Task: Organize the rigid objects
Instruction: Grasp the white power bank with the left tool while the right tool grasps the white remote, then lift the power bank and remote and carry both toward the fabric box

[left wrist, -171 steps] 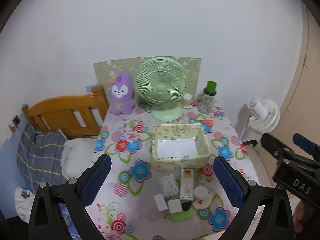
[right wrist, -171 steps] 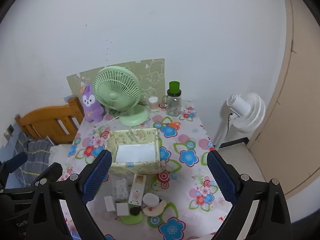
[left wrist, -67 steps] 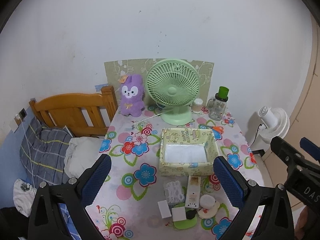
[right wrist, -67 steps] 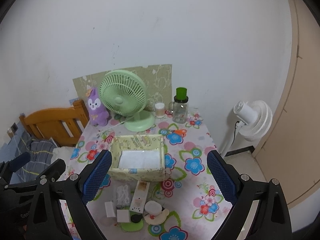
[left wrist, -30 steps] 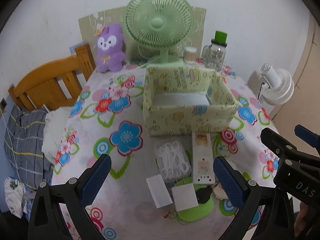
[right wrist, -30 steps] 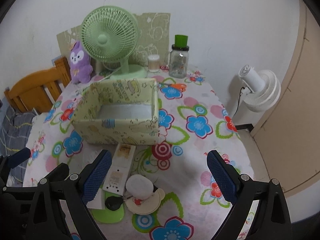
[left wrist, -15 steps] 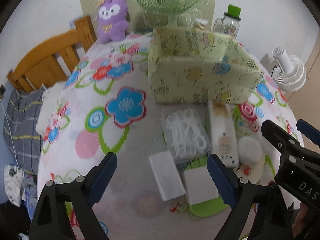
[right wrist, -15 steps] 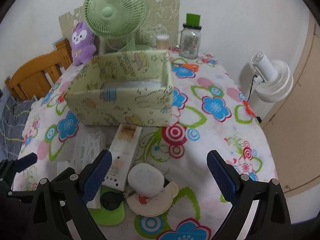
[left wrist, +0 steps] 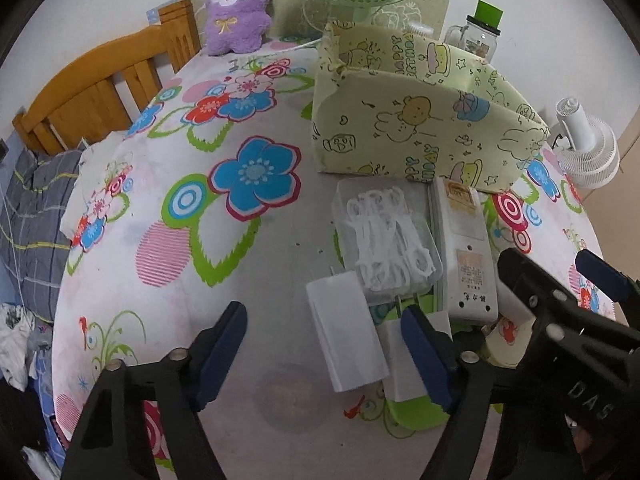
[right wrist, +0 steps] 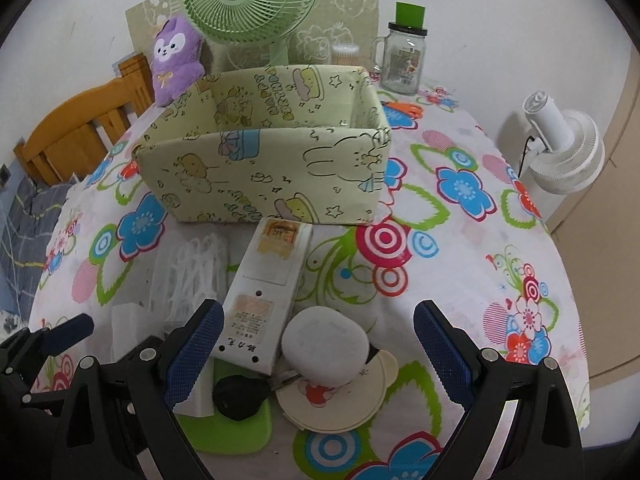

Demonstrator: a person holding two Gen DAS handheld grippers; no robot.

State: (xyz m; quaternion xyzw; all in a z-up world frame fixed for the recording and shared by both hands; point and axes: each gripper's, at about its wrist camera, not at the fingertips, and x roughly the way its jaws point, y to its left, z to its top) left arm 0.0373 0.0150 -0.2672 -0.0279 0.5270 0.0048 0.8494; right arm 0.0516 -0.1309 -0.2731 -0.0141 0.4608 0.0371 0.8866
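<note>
A pale green patterned box (left wrist: 416, 128) (right wrist: 264, 172) stands open on the flowered table. In front of it lie a clear case of floss picks (left wrist: 386, 240) (right wrist: 188, 268), a long white power strip (left wrist: 464, 248) (right wrist: 266, 292), two white charger blocks (left wrist: 346, 344), a white oval case (right wrist: 324, 346) on a cream round pad, and a black key on a green pad (right wrist: 236, 420). My left gripper (left wrist: 324, 356) is open, its fingers either side of the nearer charger block. My right gripper (right wrist: 316, 356) is open around the white oval case.
A green desk fan (right wrist: 248, 4), a purple plush (right wrist: 176, 56), a glass jar with a green lid (right wrist: 404, 52) and a small cup stand behind the box. A wooden headboard (left wrist: 100, 96) is at the left, a white floor fan (right wrist: 560, 148) at the right.
Both grippers have come down and forward toward the small objects. The left fingers have narrowed somewhat around the charger block. Nothing on the table has moved.
</note>
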